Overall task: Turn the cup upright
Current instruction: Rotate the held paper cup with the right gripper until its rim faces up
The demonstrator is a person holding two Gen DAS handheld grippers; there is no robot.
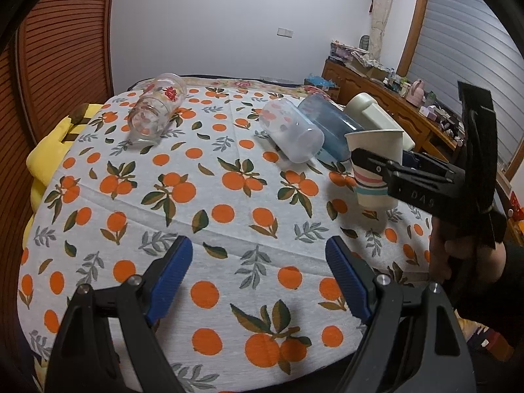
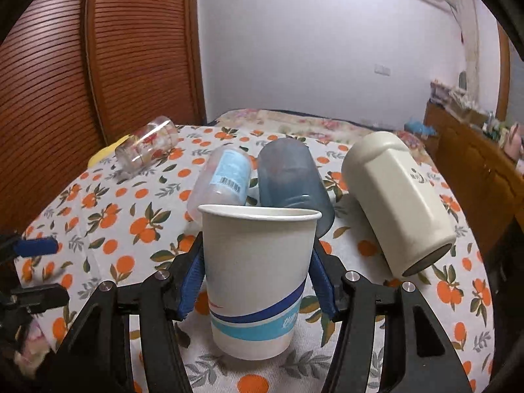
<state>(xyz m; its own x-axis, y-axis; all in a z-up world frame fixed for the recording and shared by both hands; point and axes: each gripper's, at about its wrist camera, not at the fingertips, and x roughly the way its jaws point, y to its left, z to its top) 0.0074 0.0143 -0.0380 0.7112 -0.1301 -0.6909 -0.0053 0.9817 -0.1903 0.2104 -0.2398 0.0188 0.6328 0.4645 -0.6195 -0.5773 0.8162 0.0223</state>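
A white paper cup (image 2: 258, 281) with blue stripes stands upright on the orange-print tablecloth (image 1: 203, 196), mouth up. My right gripper (image 2: 257, 281) is shut on the paper cup, its blue pads pressing both sides; it shows from the side in the left wrist view (image 1: 370, 163), with the cup (image 1: 376, 167) between its fingers. My left gripper (image 1: 258, 281) is open and empty, low over the near part of the table. Several other cups lie on their sides: a floral glass (image 1: 157, 108), a clear plastic cup (image 1: 291, 134), a blue cup (image 1: 330, 127) and a cream mug (image 2: 396, 203).
A wooden louvred door (image 1: 65, 65) stands at the left. A yellow cushion (image 1: 49, 150) lies by the table's left edge. A cluttered wooden sideboard (image 1: 393, 104) runs along the right. A hand (image 1: 458, 255) holds the right gripper's handle.
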